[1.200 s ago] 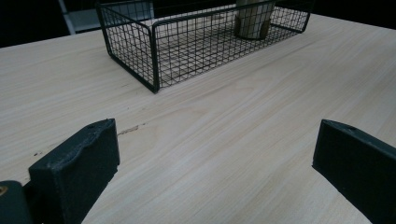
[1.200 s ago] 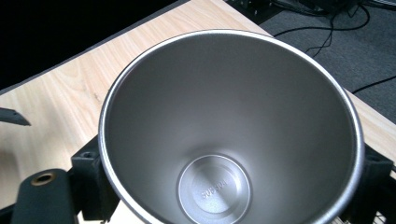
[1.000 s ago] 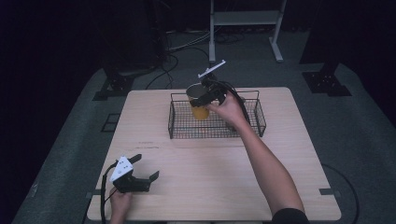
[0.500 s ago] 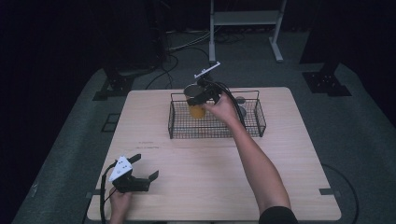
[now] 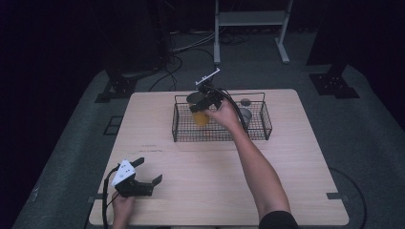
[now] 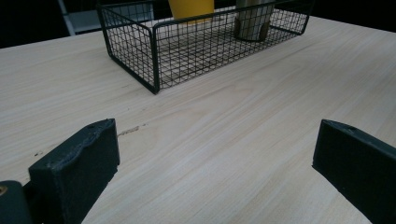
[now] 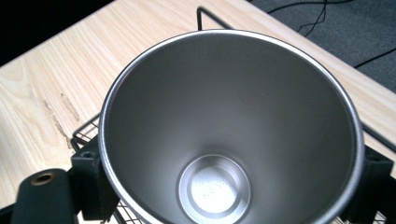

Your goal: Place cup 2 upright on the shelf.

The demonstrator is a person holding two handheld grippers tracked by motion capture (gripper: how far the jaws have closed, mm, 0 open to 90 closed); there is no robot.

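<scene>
Our right tool (image 5: 203, 106) pinches the yellow cup (image 5: 200, 116) inside the basket (image 5: 217, 135), its wire edges close around. Our left tool (image 5: 143, 177) stands spread over open surface (image 5: 200, 181) — the cup's base is hidden.

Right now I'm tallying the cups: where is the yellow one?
In the high view the yellow cup sits in the left part of the wire basket, gripped by the right gripper.

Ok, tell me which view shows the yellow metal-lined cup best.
The right gripper view: the yellow cup faces it, showing its empty steel inside. The high view shows its yellow side, small, held in the wire basket. The left gripper view catches its lower part.
</scene>
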